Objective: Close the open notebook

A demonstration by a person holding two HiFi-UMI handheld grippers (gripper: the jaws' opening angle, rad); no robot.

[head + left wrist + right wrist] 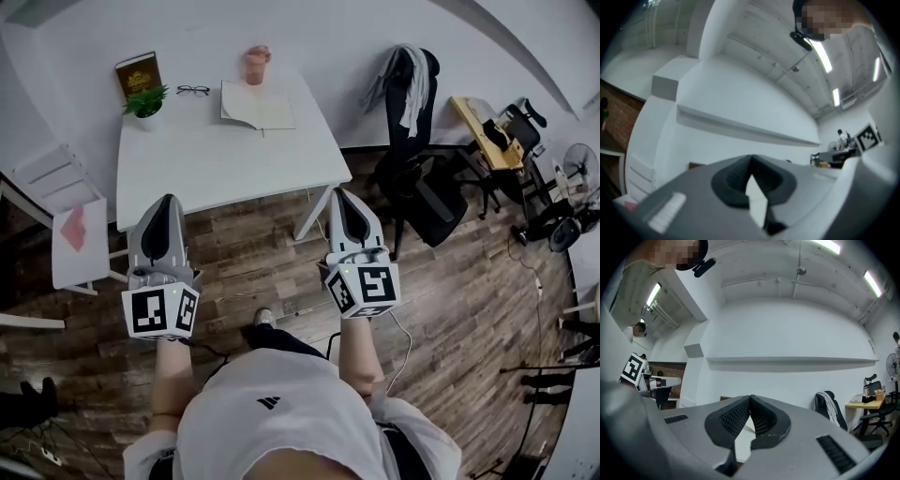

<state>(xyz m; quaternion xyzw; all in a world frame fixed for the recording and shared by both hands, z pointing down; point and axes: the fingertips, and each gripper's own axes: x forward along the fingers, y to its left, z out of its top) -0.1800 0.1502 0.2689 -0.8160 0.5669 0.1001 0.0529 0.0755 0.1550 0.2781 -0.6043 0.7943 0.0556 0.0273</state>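
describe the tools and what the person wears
The left tool and right tool are grey tapered shells with black ribbed pads, each backed by a white cube bearing black square markers. The person wears a white top with a small black logo.

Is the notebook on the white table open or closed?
Open: the notebook lies flat with pale pages facing up, no cover over them.

Potted plant (145,100), glasses (193,90) and pink cup (257,64) on white table (216,159)

Head camera overhead; gripper cameras facing wall (787,329)
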